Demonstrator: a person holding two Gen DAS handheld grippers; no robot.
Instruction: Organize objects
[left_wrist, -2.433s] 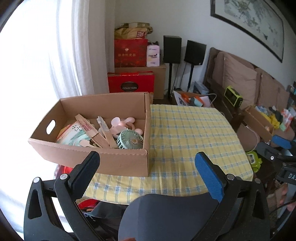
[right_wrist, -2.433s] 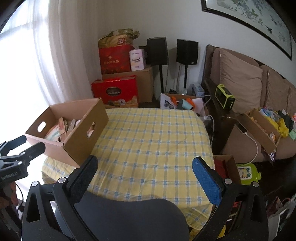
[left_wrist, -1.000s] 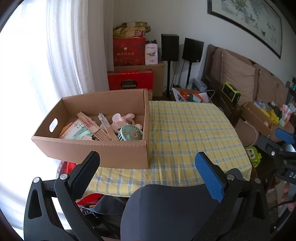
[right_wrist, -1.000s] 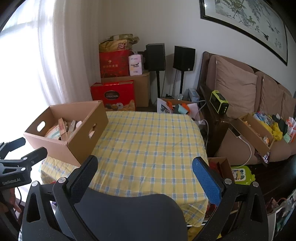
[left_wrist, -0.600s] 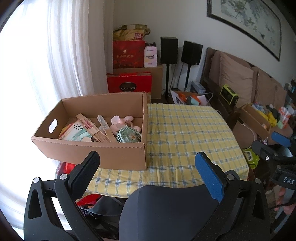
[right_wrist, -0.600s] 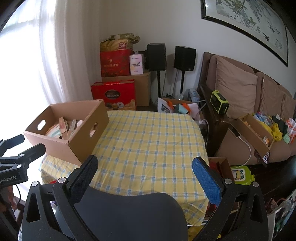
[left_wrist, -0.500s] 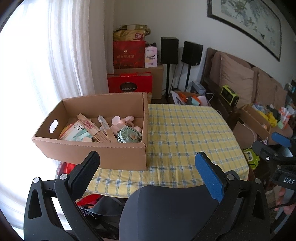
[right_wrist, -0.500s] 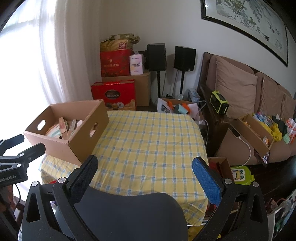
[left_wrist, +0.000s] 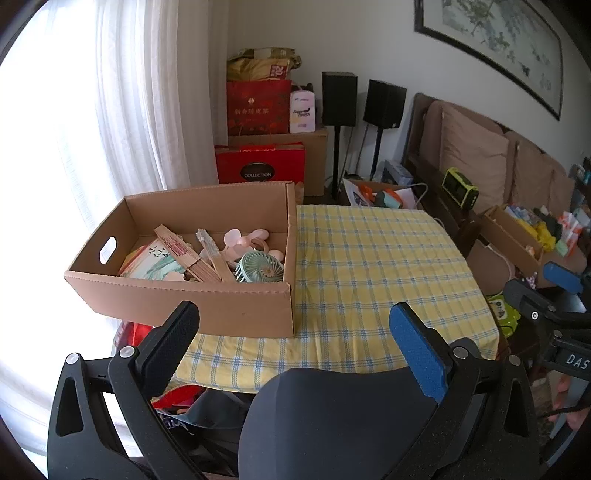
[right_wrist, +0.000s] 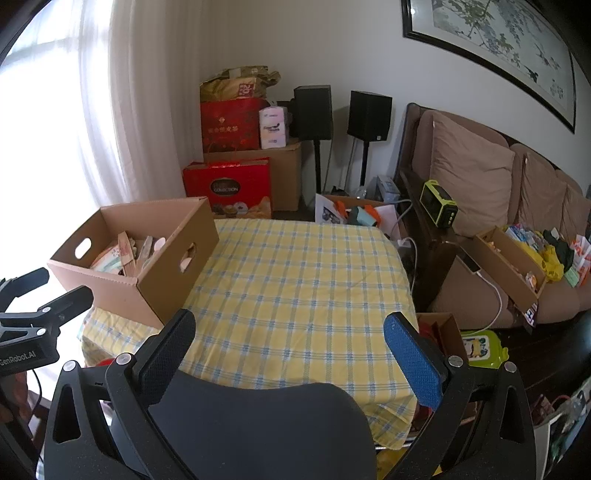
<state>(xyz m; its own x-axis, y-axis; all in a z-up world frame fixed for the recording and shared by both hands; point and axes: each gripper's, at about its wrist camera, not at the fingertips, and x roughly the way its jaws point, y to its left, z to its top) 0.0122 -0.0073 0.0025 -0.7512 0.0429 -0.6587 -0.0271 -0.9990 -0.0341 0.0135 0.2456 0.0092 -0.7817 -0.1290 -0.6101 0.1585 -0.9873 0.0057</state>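
A cardboard box (left_wrist: 207, 206) (right_wrist: 173, 258) stands on the left part of a table with a yellow checked cloth (left_wrist: 373, 266) (right_wrist: 295, 280). Inside lie a mint green hand fan (left_wrist: 260, 267), a pink fan (left_wrist: 240, 240), folded wooden fans (left_wrist: 184, 254) and printed paper. My left gripper (left_wrist: 295, 332) hangs open and empty above the table's near edge, in front of the box. My right gripper (right_wrist: 291, 339) is open and empty too, over the near edge further right. Each gripper shows at the edge of the other's view.
A dark chair back (right_wrist: 258, 432) fills the foreground below both grippers. Red gift boxes (left_wrist: 260, 168) and two black speakers (left_wrist: 340, 98) stand by the far wall. A brown sofa (right_wrist: 476, 184) with an open box of items (right_wrist: 509, 258) is on the right. Curtains hang left.
Both grippers have drawn back and risen a little from the table since the earliest frames; in the last half second almost nothing moves. Both stay open and empty.
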